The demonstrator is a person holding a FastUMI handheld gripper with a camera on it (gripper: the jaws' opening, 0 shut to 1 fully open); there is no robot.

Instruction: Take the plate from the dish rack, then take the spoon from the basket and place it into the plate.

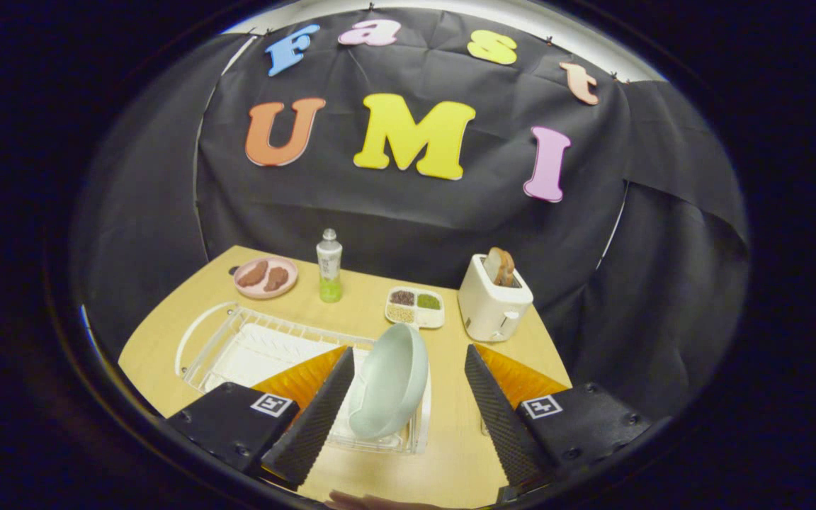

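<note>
A pale green plate [388, 381] stands on edge in the clear wire dish rack [238, 347] on the wooden table. My gripper [408, 382] is open, held over the near end of the rack. The plate stands between the two fingers, closer to the left finger [319, 414], and neither finger touches it. The right finger [496, 414] is over bare table beside the rack. A white drip tray lies inside the rack to the left of the plate.
Beyond the rack stand a white toaster [493, 301] with a slice of bread, a white divided dish [415, 307] of grains, a small bottle [329, 267] of green liquid, and a pink plate [265, 276] with brown food. A fingertip [351, 500] shows below the fingers.
</note>
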